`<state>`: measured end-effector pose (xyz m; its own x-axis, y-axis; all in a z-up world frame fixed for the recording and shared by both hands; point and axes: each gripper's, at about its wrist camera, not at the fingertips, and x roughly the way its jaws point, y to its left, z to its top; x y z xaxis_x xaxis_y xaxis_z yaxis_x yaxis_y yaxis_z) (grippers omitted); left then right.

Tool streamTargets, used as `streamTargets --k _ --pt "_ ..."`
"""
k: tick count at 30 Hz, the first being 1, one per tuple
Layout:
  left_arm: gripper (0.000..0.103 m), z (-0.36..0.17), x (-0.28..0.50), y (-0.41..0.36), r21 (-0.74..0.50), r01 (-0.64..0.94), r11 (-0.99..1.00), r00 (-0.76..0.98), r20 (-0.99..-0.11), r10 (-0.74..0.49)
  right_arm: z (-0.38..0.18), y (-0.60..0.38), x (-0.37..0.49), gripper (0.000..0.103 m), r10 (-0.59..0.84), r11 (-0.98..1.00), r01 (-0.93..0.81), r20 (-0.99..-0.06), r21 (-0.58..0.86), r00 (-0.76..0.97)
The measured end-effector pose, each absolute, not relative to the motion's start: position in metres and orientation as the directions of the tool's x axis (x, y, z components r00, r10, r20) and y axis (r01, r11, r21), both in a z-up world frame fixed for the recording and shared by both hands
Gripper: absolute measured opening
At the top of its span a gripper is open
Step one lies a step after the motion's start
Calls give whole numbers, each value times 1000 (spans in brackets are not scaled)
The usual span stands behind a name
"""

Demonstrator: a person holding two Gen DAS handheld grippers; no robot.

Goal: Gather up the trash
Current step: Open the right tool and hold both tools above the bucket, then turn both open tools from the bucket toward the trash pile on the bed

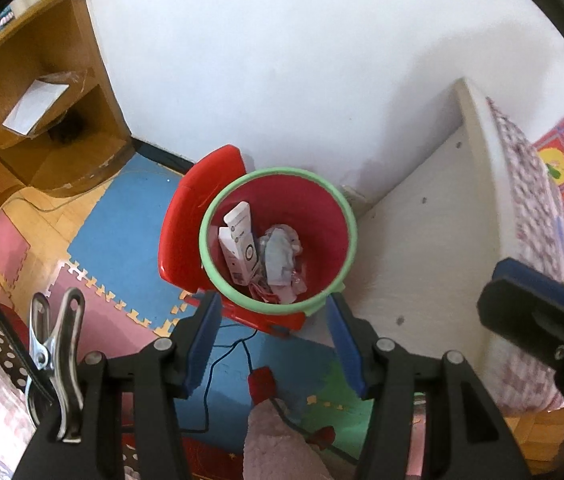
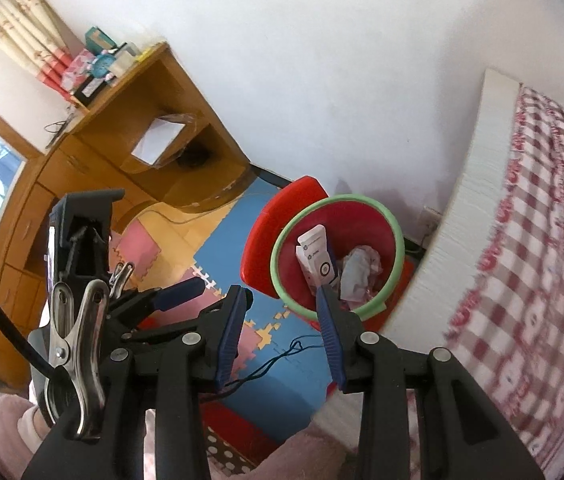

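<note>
Here the red waste bin (image 1: 278, 240), green-rimmed and standing on the foam floor mat (image 1: 122, 216) against the bed end, lies below and ahead of both tools. The left gripper (image 1: 272, 344) and right gripper (image 2: 280, 334) both hang spread and empty. Crumpled paper (image 1: 282, 258) and a white tube (image 1: 238, 244) already rest inside; the left looks nearer.

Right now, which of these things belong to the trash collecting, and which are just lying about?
Job:
bin
white tube in it
white box in it
crumpled paper in it
left tongs, empty
right tongs, empty

Lying about:
red stool
desk
bed
floor mats
cable
</note>
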<state>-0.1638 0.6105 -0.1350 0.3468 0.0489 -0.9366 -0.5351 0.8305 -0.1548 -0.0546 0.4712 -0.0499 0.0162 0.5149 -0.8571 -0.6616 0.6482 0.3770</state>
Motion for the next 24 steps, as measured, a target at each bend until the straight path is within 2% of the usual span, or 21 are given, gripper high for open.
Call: streamTargets --k 12,24 --pt "57 -83 -195 527 -127 -497 859 400 -912 96 -5 383 -96 38 599 592 -703 -799 394 57" --pt "57 -38 -208 418 -108 -381 918 469 -879 91 31 275 -115 38 626 644 -658 -763 391 158"
